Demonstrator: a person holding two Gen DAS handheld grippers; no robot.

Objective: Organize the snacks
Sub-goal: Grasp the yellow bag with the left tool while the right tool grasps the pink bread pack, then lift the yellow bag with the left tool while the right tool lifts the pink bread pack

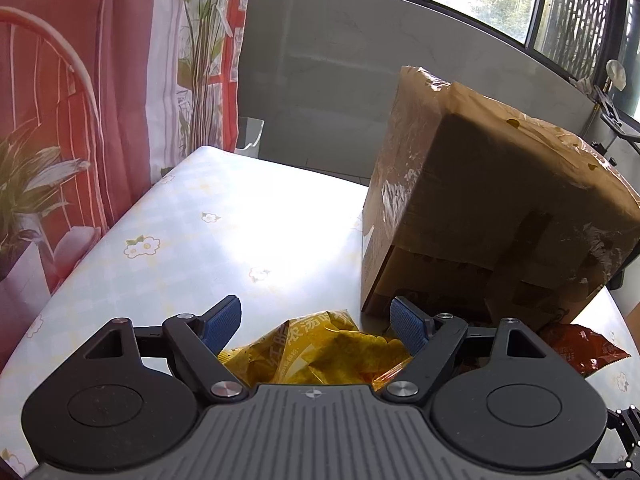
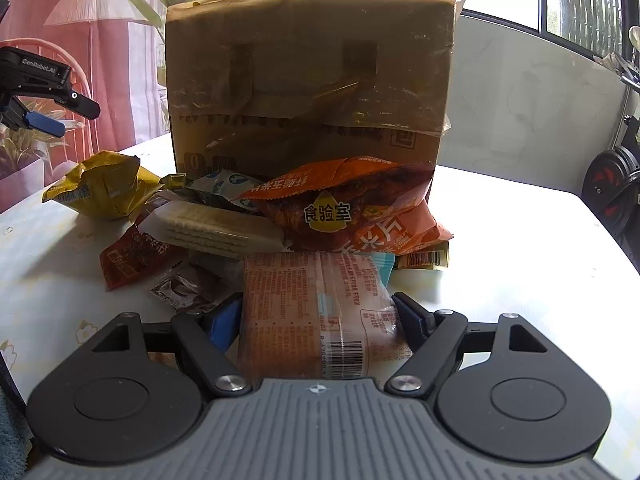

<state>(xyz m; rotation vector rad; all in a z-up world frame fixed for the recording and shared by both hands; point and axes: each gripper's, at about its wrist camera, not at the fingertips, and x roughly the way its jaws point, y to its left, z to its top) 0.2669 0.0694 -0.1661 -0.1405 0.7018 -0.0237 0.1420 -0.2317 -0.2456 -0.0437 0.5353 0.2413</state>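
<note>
A taped cardboard box [image 2: 308, 76] stands on the table, with a pile of snack packets at its foot. My right gripper [image 2: 320, 316] is shut on a pinkish-orange wrapped packet [image 2: 316, 312] at the front of the pile. Behind it lie an orange chip bag [image 2: 352, 204], a clear pack of wafers [image 2: 216, 228], a red packet [image 2: 132, 256] and a yellow bag [image 2: 100, 188]. My left gripper [image 1: 316, 320] is open just above the yellow bag [image 1: 316, 352], beside the box [image 1: 480, 216]. It also shows at the left edge of the right wrist view [image 2: 44, 116].
The table [image 1: 180, 240] has a pale floral cloth. A red patterned curtain [image 1: 80, 100] hangs along its left side. A grey wall and windows are behind. A red packet [image 1: 580, 348] lies by the box's near corner. Exercise equipment [image 2: 612, 188] stands at the far right.
</note>
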